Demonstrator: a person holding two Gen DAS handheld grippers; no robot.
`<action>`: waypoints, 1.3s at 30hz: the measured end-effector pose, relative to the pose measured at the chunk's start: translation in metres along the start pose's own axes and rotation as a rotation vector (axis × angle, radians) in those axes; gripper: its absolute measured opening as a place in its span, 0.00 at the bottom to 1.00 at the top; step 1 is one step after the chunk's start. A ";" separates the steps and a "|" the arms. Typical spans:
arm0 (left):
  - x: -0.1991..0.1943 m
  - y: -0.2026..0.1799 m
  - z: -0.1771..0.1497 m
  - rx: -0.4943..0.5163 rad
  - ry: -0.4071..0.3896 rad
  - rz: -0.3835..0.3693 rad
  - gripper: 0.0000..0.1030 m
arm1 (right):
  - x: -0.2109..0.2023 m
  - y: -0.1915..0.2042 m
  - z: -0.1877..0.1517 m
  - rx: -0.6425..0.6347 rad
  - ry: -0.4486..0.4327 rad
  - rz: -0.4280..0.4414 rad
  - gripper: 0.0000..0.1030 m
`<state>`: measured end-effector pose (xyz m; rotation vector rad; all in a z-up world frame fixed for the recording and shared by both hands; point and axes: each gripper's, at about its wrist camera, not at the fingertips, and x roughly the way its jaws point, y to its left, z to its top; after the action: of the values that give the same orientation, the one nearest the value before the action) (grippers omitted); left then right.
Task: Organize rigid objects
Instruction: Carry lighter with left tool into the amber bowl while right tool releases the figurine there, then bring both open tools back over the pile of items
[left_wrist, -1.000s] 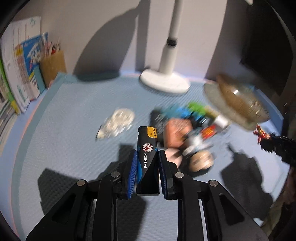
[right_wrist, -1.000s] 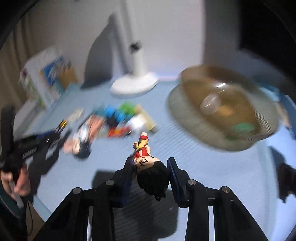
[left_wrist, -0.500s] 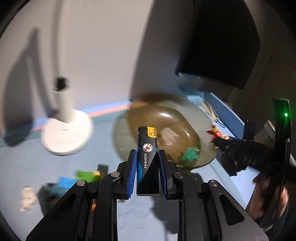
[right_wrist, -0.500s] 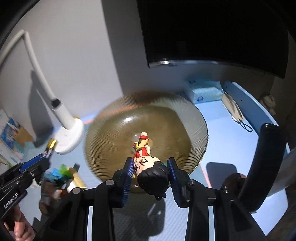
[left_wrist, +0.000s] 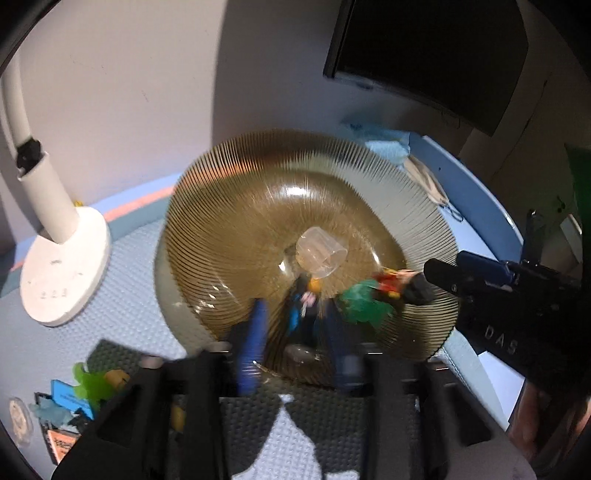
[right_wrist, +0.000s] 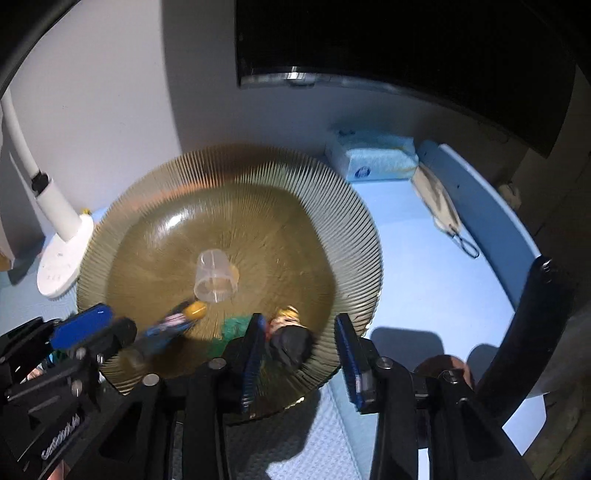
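A ribbed amber glass bowl (left_wrist: 295, 147) (right_wrist: 236, 166) fills both views, with a clear small cup (left_wrist: 321, 254) (right_wrist: 216, 278) and a green toy (left_wrist: 364, 301) inside. My left gripper (left_wrist: 297, 332) (right_wrist: 107, 326) hangs over the bowl's near rim, its jaws opening. The black-and-blue lighter (left_wrist: 303, 306) (right_wrist: 177, 321) is blurred between them, with a gap on each side. My right gripper (right_wrist: 301, 354) (left_wrist: 436, 277) is also opening over the rim. The dark-haired figurine (right_wrist: 288, 339) (left_wrist: 399, 284) leans by its left finger, clear of the right one.
A white lamp base (left_wrist: 62, 273) stands left of the bowl. Small toys (left_wrist: 85, 387) lie in a pile at the lower left. A tissue pack (right_wrist: 373, 158) and a face mask (right_wrist: 439, 206) sit behind the bowl, under a dark monitor (right_wrist: 406, 55).
Both grippers swung from the toy pile to above the bowl. Their jaws, earlier shut on the lighter and the figurine, have widened, and both objects have come loose over the bowl.
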<state>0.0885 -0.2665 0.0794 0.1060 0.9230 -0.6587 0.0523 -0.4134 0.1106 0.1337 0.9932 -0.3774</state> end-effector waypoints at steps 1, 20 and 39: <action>-0.012 0.004 0.000 -0.008 -0.037 -0.002 0.47 | -0.005 -0.003 0.000 0.018 -0.022 0.003 0.55; -0.201 0.159 -0.129 -0.311 -0.296 0.353 0.76 | -0.099 0.119 -0.076 -0.163 -0.197 0.353 0.82; -0.143 0.245 -0.223 -0.477 -0.135 0.368 0.77 | 0.007 0.176 -0.136 -0.234 -0.033 0.401 0.82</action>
<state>0.0098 0.0781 0.0064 -0.1894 0.8782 -0.0933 0.0133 -0.2136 0.0199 0.1111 0.9445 0.1029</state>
